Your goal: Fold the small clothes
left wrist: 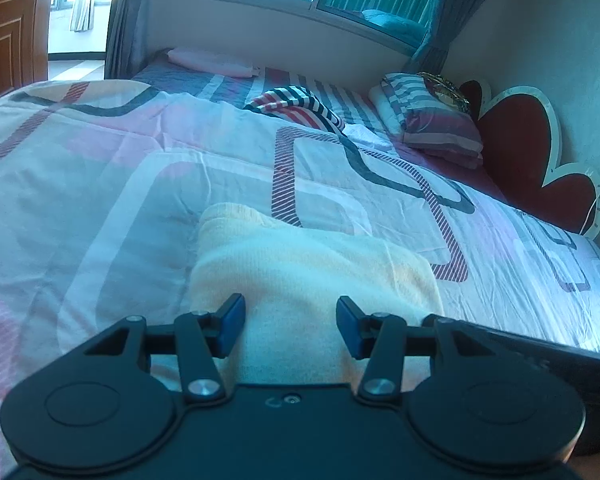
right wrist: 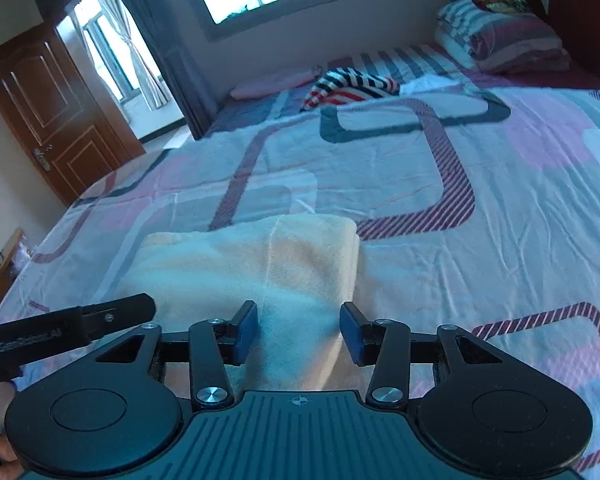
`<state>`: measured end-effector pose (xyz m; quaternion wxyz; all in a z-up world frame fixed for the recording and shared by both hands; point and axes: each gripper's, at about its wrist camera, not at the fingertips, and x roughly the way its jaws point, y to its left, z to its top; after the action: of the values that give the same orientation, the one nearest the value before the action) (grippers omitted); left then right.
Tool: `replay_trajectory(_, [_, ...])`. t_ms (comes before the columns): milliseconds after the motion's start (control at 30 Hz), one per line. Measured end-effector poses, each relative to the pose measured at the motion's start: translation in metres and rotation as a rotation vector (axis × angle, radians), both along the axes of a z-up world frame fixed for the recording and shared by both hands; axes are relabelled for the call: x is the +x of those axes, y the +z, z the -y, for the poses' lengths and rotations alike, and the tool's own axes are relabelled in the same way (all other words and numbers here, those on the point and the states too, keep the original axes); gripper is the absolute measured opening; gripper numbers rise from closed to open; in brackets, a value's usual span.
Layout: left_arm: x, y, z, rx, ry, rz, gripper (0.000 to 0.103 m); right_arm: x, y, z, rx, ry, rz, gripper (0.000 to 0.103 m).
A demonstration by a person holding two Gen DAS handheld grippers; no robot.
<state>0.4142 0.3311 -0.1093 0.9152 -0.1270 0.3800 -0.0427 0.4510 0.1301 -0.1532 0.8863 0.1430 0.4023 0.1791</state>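
Note:
A pale cream knitted garment (left wrist: 300, 264) lies folded on the patterned bedspread, near the front edge of the bed. It also shows in the right wrist view (right wrist: 256, 264). My left gripper (left wrist: 291, 326) is open, its blue pads apart over the garment's near edge, holding nothing. My right gripper (right wrist: 299, 334) is open too, its pads apart over the garment's right near part. The left gripper's black body (right wrist: 60, 328) shows at the left of the right wrist view.
A striped red, white and dark garment (left wrist: 300, 106) lies crumpled farther up the bed. Folded striped bedding (left wrist: 432, 120) and a red heart-shaped headboard (left wrist: 532, 148) are at the right. A pink pillow (left wrist: 208, 62) lies under the window. A wooden door (right wrist: 56, 112) stands at left.

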Motion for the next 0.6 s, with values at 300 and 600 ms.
replay_trajectory(300, [-0.057, 0.009, 0.0, 0.007, -0.036, 0.026, 0.049, -0.06, 0.03, -0.008, -0.047, 0.09, 0.118, 0.045])
replay_trajectory(600, [-0.085, -0.018, 0.006, 0.064, -0.056, -0.029, 0.049, -0.073, -0.021, -0.007, -0.096, 0.042, -0.037, 0.045])
